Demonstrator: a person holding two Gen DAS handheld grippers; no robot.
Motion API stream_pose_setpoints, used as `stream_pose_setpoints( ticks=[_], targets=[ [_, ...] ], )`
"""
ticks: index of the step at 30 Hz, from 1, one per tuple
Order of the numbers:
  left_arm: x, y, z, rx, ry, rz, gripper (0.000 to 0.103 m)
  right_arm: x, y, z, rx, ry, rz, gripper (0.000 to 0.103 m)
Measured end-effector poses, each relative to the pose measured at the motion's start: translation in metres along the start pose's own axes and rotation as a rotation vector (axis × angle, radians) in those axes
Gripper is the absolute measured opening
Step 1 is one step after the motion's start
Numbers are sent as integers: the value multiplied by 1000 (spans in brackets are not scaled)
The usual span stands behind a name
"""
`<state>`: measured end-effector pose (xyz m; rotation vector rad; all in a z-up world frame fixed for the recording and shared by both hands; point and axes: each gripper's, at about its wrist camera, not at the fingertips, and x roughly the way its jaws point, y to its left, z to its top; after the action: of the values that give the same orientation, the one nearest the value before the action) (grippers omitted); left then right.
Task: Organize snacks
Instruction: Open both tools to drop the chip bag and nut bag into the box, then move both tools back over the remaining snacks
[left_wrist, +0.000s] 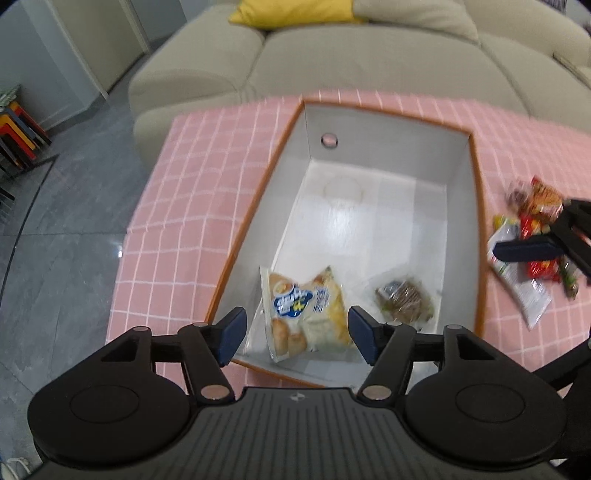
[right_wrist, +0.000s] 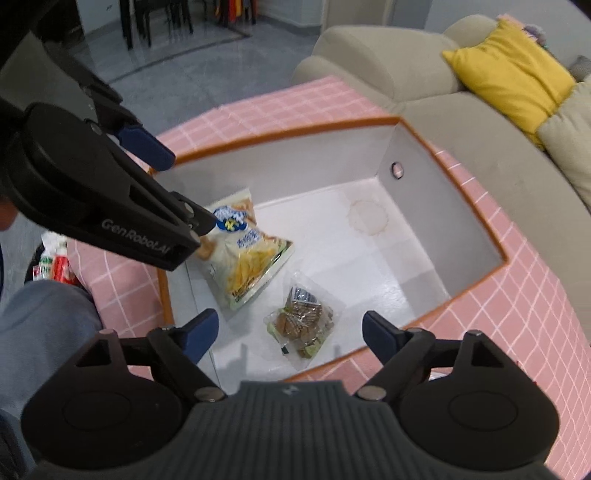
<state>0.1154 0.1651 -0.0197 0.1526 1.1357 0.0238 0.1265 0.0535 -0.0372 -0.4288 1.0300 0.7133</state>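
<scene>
Two snack packs lie at the near end of the white box (left_wrist: 458, 173): a chip bag (left_wrist: 308, 314) on the left and a clear cracker pack (left_wrist: 404, 299) on the right. Left gripper (left_wrist: 295, 334) and right gripper (right_wrist: 290, 332) tilt downward above them, fingers spread wide, empty. The blurred snack pile (left_wrist: 528, 243) on the table (left_wrist: 184, 206), right of the box, cannot be counted.

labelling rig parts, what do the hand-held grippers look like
Both match: the left hand-held gripper and right hand-held gripper have matte black linkage arms, round black hubs, a ribbed grey body, silver pivot pins and dark blue pads. One arm reads "GenRobot.AI".
</scene>
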Motion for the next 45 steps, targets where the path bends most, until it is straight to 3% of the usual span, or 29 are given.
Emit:
stream_pose_setpoints(
  ticks=[7, 14, 20, 24, 27, 36, 38, 45],
  targets=[
    [-35, -12, -8, -62, -175, -8, 74, -39, -13, -22, 156, -109, -41, 84],
    [-69, -45, -18, -106, -350, -63, 74, -78, -33, -63, 330, -227, -88, 84],
    [-82, -84, -29, -149, -436, -121, 75, -105, -48, -105, 429, -319, -150, 84],
    [-77, -110, -38, -160, -436, -167, 75, -117, -56, -137, 458, -348, -177, 84],
    [-67, -129, -41, -139, -394, -203, 74, -121, -65, -162, 486, -351, -214, 84],
    [-39, -181, -48, -65, -284, -301, 74, -111, -95, -233, 623, -296, -290, 82],
    [-33, -189, -51, -53, -263, -313, 73, -107, -100, -246, 634, -278, -310, 75],
    [-10, -209, -54, -46, -199, -339, 73, -88, -114, -266, 663, -204, -327, 66]
  ],
)
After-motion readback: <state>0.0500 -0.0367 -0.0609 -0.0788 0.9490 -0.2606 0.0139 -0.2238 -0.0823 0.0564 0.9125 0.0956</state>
